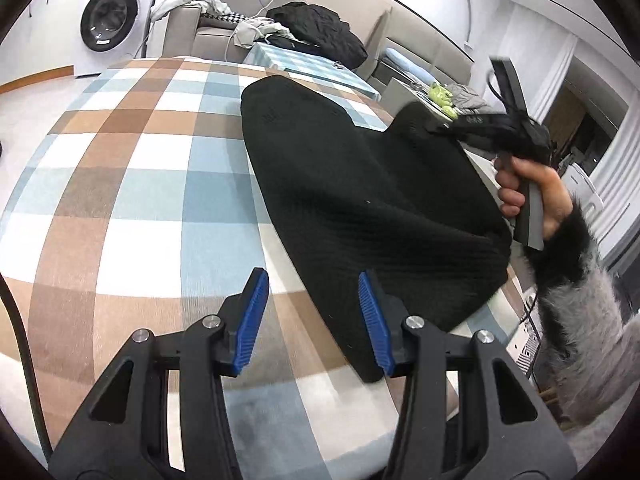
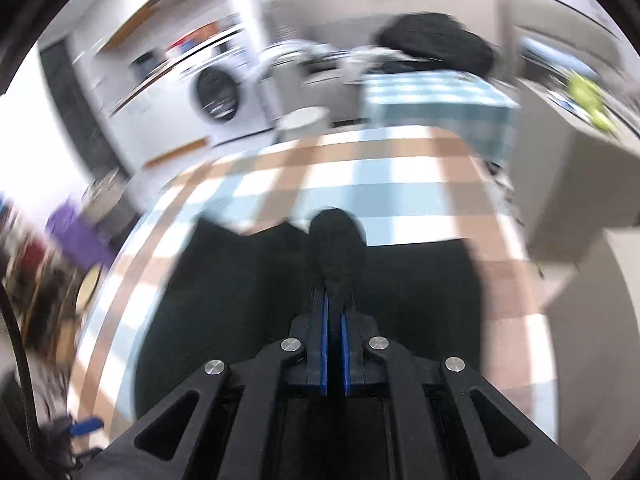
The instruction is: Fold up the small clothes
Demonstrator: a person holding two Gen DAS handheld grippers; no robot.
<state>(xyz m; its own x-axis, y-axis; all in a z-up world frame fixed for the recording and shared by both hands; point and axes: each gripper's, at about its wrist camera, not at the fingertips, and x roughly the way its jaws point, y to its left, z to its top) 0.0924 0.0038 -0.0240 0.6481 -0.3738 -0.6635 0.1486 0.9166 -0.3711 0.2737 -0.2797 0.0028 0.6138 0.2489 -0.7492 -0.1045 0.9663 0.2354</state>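
On the left, the checked tablecloth [image 1: 120,184] lies bare and flat, with wide open room between the black garment [image 1: 360,208] and the table's left and far edges. The left gripper [image 1: 314,320] hovers over the near part of the cloth with its blue pads wide apart, holding nothing; its right pad sits just beside the garment's near corner, which lies close to the table's front edge.

The garment is spread across the right-hand half of the table. Most of it rests flat, but its far right part is lifted off the surface. There the right gripper [image 1: 440,126], held in the person's right hand [image 1: 524,192], pinches a fold of the fabric. The right wrist view, heavily blurred, shows the pads nearly together with dark cloth bunched between them [image 2: 335,304].

As a judgement, the fold is barely begun: one side is raised, apparently to be carried over the rest, and no finished crease shows. Smoothing and any further folds remain.

To the right, room is tight. The garment reaches the table's right edge, and a beige sofa [image 2: 580,184] with clutter stands just beyond, so the free space for carrying the cloth lies leftward.
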